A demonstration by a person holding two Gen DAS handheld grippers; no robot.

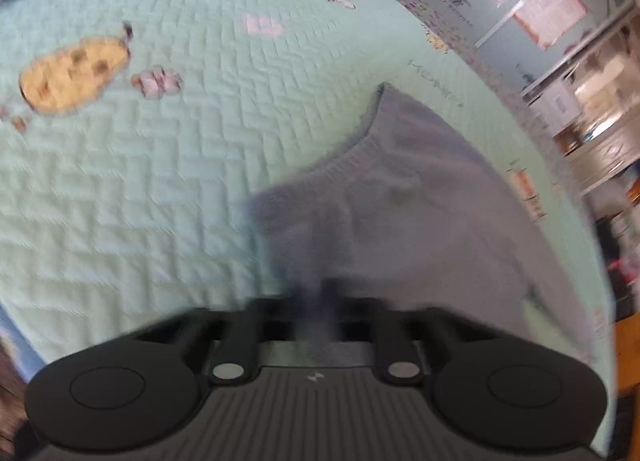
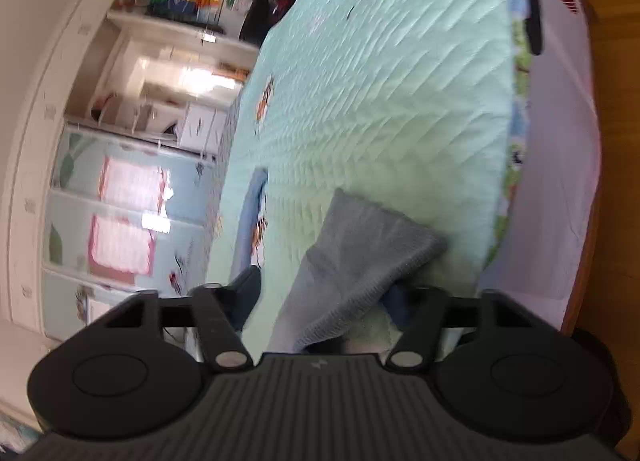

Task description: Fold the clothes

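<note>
Currently the garment [image 1: 404,221] reads as a grey-blue knit piece with a ribbed band along its upper edge, the band curving to a pointed corner that stands up off the bed. Fabric is soft and matte, finely ribbed at the band and smoother below; a small dimple shows near its middle. In the left wrist view it lies on the quilt [image 1: 168,165] toward the bed's right edge, and its near end runs down into the left gripper [image 1: 320,293], whose fingers are pressed together with the cloth pinched between them, though motion blur softens the exact contact.

From the right wrist view the same garment [image 2: 360,249] shows a coarser knit texture, draped in a loose triangular fold with one thick rolled edge, lifted slightly off the quilt. Its lower end drops between the parts of the right gripper [image 2: 332,337]. The linkage arms stand apart, but the fingertips are hidden under the cloth, so I cannot tell whether this claw is spread or pinching.

Quilt: mint green, stitched in a herringbone pattern, padded, with cartoon prints, including a yellow spotted shape [image 1: 76,77]. A patterned border runs along its edge over a pale pink bed side [image 2: 560,181]. Both frames are blurred. White shelving [image 2: 160,61] stands beyond the bed.
</note>
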